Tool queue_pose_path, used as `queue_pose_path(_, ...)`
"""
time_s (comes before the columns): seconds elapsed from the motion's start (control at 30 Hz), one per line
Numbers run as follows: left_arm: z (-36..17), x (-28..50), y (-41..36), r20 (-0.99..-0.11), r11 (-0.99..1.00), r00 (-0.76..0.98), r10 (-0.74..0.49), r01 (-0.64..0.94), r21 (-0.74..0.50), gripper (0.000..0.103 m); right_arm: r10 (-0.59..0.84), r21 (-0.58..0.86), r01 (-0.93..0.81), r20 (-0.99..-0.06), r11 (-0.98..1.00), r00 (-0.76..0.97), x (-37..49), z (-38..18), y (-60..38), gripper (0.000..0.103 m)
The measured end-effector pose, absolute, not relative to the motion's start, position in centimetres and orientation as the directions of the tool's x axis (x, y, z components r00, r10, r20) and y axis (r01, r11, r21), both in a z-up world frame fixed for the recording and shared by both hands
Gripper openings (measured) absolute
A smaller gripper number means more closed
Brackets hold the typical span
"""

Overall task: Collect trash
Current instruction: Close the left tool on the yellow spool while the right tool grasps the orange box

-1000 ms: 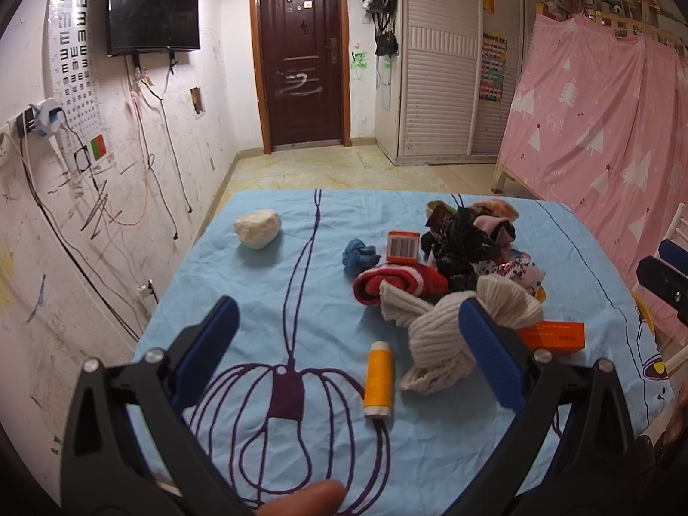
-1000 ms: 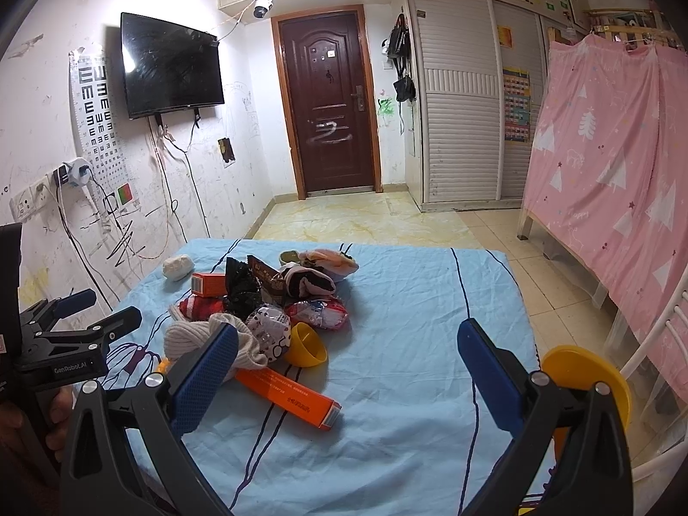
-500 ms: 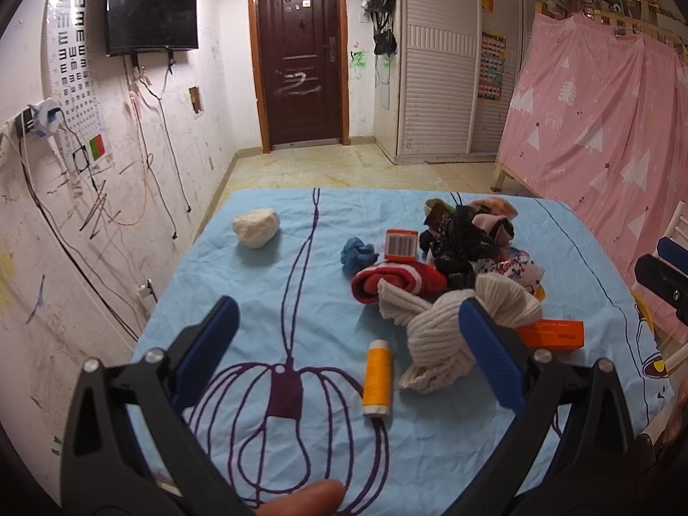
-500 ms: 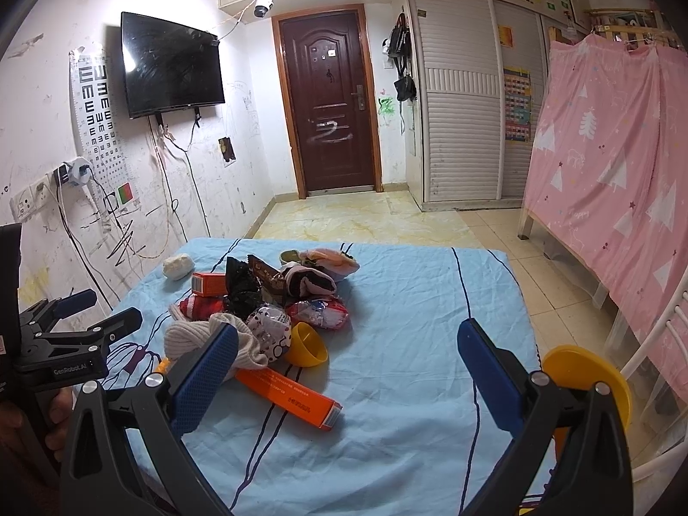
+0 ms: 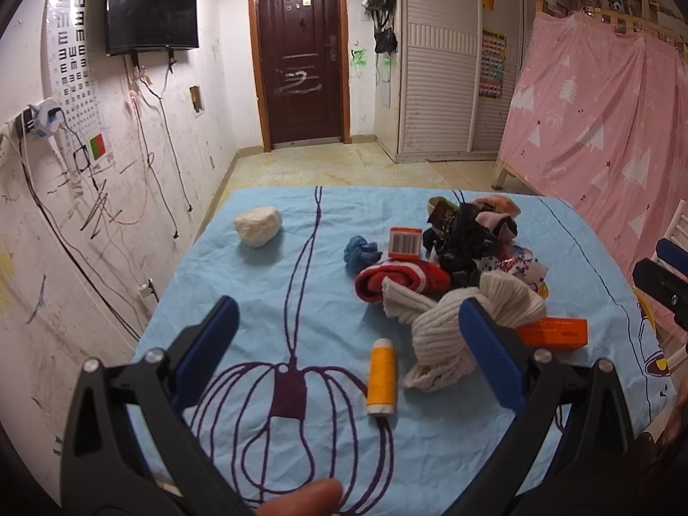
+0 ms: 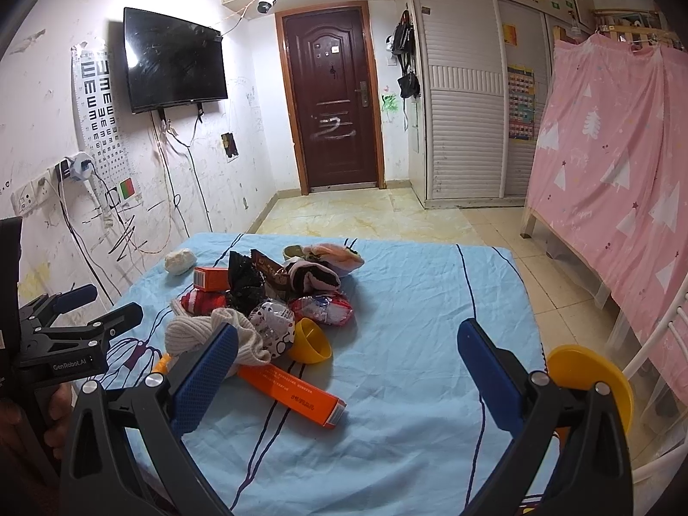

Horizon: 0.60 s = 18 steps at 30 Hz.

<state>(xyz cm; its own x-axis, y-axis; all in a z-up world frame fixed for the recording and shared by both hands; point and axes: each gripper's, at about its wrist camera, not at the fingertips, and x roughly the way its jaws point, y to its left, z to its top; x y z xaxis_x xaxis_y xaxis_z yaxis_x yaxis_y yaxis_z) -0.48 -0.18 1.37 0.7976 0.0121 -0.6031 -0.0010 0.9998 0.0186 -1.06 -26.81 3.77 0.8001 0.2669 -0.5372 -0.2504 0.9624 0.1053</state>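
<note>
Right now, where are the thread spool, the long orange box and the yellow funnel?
thread spool (image 5: 381, 376): left wrist view, middle of its orange winding.
long orange box (image 6: 292, 394): right wrist view, middle of its top face.
yellow funnel (image 6: 310, 342): right wrist view, its inner wall.

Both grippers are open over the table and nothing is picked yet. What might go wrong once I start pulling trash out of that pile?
1. The dark crinkled wrapper lies tangled among socks, so closing on it may drag out clothing too.
2. The cream knit sock lies against the long orange box; lifting the box could tug it.
3. The orange thread spool lies on its side and might roll if bumped by the left gripper.
</note>
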Motion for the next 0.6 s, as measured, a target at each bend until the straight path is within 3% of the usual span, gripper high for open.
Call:
queue_pose_path(0.17, 0.4, 0.2, 1.6, -0.67, 0.997, 0.738, -0.076, 0.069, -0.037, 0.098, 0.329, 0.114, -0.327, -0.588, 0.938, 0.739, -0.5, 2.4, -25.5, 0.095)
queue_pose_path(0.43, -1.6, 0.6, 1.0, -0.727, 0.983, 0.673, -0.134, 0.181, -0.014, 0.098, 0.353, 0.08, -0.411, -0.675, 0.908, 0.648, 0.4, -0.2, -22.5, 0.095)
queue_pose_path(0.6, -2.9, 1.3, -0.8, -0.763, 0.975, 0.636, -0.113, 0.217, 0.036, 0.08, 0.331, 0.059, -0.422, -0.72, 0.905, 0.61, 1.5, -1.8, -21.7, 0.095)
